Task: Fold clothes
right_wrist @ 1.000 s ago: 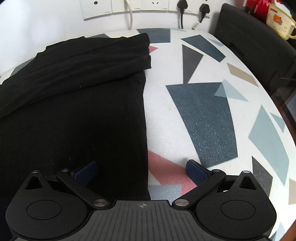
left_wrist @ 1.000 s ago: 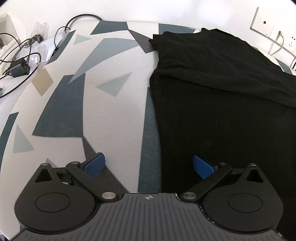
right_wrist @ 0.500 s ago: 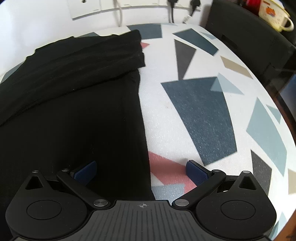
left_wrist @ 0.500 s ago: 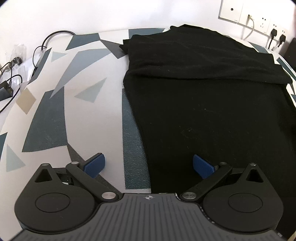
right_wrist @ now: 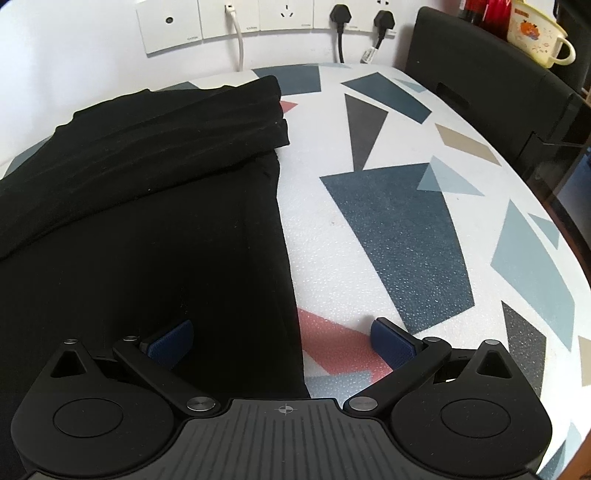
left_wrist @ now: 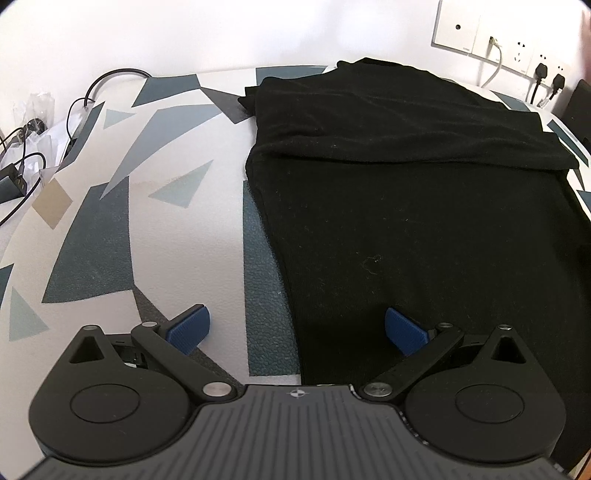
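Observation:
A black garment [left_wrist: 424, 221] lies flat on the patterned table [left_wrist: 177, 236], its far part folded over into a thick band [left_wrist: 406, 125]. My left gripper [left_wrist: 295, 330] is open and straddles the garment's near left edge, its right pad over the cloth. In the right wrist view the same garment [right_wrist: 140, 221] fills the left half. My right gripper [right_wrist: 282, 345] is open and straddles the garment's near right edge, its left pad over the cloth. Neither holds anything.
Black cables and chargers [left_wrist: 22, 173] lie at the table's far left. Wall sockets with plugs [right_wrist: 280, 18] line the wall behind. A black chair [right_wrist: 491, 74] stands at the right edge, a yellow mug [right_wrist: 535, 33] beyond it.
The left gripper has swung right, so more of the garment shows in its view. The right gripper has pulled back slightly. Both stay open.

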Motion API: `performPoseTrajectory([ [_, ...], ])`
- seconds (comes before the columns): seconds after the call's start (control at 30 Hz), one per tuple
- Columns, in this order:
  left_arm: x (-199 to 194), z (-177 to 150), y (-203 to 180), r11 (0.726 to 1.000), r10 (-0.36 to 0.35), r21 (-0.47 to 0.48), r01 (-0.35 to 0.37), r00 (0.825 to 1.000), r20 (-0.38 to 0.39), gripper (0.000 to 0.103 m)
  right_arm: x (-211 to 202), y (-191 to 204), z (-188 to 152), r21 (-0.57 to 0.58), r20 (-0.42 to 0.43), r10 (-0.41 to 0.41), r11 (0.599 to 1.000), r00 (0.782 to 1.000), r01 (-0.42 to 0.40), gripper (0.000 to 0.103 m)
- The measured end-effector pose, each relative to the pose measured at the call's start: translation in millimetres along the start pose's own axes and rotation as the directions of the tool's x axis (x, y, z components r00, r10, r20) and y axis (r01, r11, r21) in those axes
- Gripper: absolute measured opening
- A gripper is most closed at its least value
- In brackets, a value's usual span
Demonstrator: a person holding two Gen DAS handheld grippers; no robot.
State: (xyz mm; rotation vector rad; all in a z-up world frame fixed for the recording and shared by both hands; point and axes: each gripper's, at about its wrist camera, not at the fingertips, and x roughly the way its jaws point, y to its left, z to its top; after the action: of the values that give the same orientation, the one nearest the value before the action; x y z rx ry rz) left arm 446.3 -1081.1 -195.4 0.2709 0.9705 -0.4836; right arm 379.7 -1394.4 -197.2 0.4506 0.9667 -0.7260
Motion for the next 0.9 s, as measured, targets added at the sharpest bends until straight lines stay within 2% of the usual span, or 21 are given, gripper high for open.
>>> performPoseTrajectory([
  [0.2,-4.0,-15.6,-3.0,1.0,0.019,-0.017,-0.017,0.996,0.09,0.103,-1.8,0.5,-9.0,-0.002,0.058,0.0,1.0,0.998,0.0,0.102],
  [0.47,-5.5,-14.9,-7.6,0.99,0.087,-0.12,-0.079,0.995,0.058,0.103,-2.6,-1.9,-7.3,-0.044,0.046,0.03,0.999,0.998,-0.028,0.102],
  [0.7,-9.5,-16.2,-13.8,0.965,0.15,-0.218,-0.145,0.989,0.007,0.103,-5.7,-5.1,-14.3,-0.111,0.062,0.076,0.991,0.995,-0.069,0.102],
  [0.9,-12.8,-17.6,-15.7,0.951,0.167,-0.26,-0.17,0.985,-0.033,0.103,-10.1,-8.7,-20.4,-0.187,0.06,0.127,0.976,0.99,-0.113,0.102],
])
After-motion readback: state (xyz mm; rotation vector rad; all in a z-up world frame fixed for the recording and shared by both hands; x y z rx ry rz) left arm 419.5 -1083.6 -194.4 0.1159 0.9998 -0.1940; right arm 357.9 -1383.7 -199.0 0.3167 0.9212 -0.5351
